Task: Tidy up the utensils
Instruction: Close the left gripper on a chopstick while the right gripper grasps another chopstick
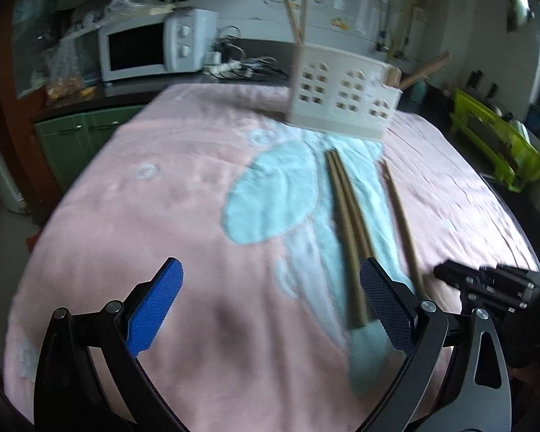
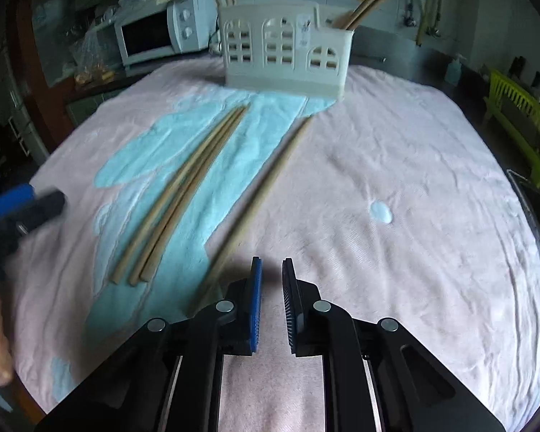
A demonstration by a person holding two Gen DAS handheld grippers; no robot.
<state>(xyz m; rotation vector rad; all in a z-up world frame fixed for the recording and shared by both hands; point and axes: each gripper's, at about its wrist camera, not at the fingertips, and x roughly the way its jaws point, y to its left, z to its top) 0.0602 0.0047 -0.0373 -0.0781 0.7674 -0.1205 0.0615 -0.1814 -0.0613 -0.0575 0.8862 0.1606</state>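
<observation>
Left tool (image 1: 271, 280): its two blue pads stand wide apart, with nothing between them. It hangs low over the pink cloth.
Right tool (image 2: 271, 270): the pads are narrow, with only a thin gap left, and nothing is held between them. Pink cloth shows through the gap.
Cloth (image 2: 396, 165): a pink towel with a light blue pattern; it covers the worktop and everything stands on it.
Bundle of sticks (image 2: 183, 198): three wooden sticks lie side by side and touch each other on the blue part of the cloth. In the right wrist view they run from 11 o'clock of the right tool up toward the holder. In the left wrist view their near ends lie just beside the right pad of the left tool.
Single stick (image 2: 259, 198): it lies alone, a little apart from the bundle at its 3 o'clock. Its near end passes just at 9 o'clock of the right tool's left pad.
Holder (image 2: 284, 50): a cream plastic utensil box with window-shaped holes, upright at 12 o'clock at the far edge of the cloth. More sticks stand in it, some at its left end, some leaning out at its right end.
Microwave (image 2: 154, 34): white, on the counter behind the cloth, at 10 o'clock.
Green rack (image 2: 522, 118): at 2 o'clock, beside the worktop.
</observation>
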